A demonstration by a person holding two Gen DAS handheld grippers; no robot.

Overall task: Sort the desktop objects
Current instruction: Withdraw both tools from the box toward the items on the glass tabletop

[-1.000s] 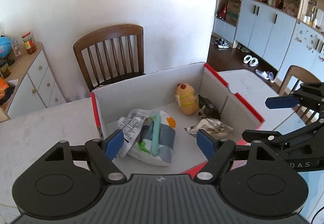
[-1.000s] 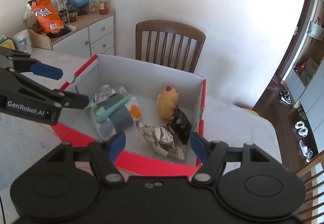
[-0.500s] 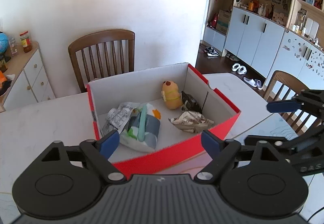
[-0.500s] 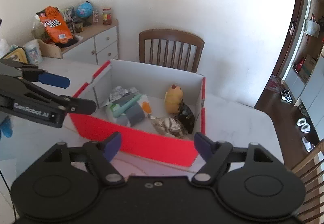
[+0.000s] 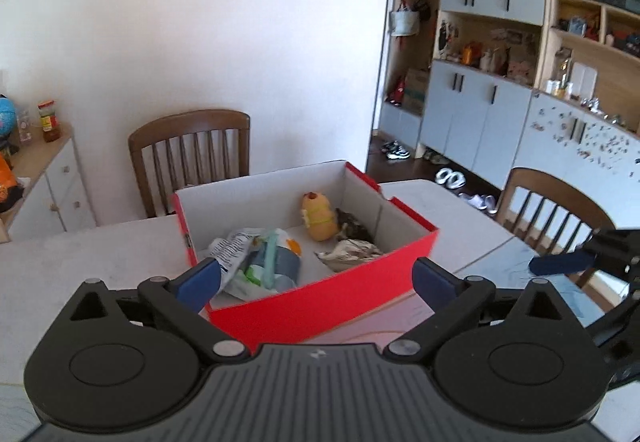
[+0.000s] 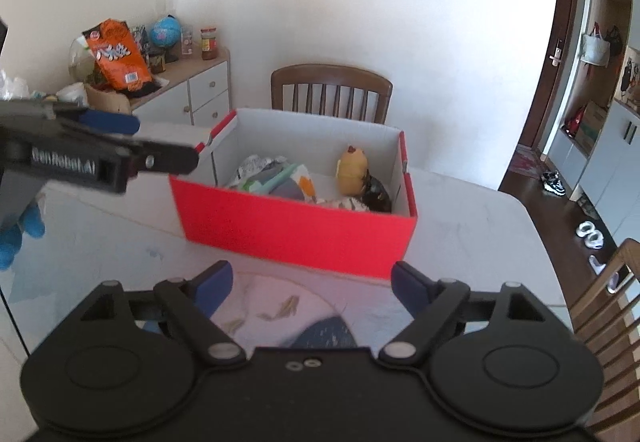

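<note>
Red cardboard is filling less of both wrist views than a second ago: the red box point(image 5: 320, 306) was sitting right under the tools then, with its near wall hidden beneath the left tool's body, and now its whole red front face is showing, with a strip of pale table point(image 6: 472, 242) lying between it and each tool. Both tools are sitting further back from the box than they were, and the left view is taking in more of the room beyond, including the grey cabinets point(image 5: 472, 114). The contents are lying where they were: the yellow plush toy point(image 5: 318, 220) is standing near the far right corner, the dark wrapper point(image 5: 354, 228) is touching it on the right, the crumpled foil packet point(image 5: 352, 254) is lying in front of those, and the white-and-grey pouch point(image 5: 260, 262) with the pale green tube point(image 5: 270, 254) on it is resting in the left half.

The left tool point(image 5: 316, 278) has just been opening its jaws, and its blue fingertips point(image 5: 198, 280) are standing spread wide, framing the box's near wall without touching it; nothing is lying between them. The right tool point(image 6: 312, 282) has just been opening too, its blue pads point(image 6: 412, 286) spread apart above the table short of the box, gripping nothing. A wooden chair point(image 6: 332, 90) is standing behind the box against the white wall.
</note>
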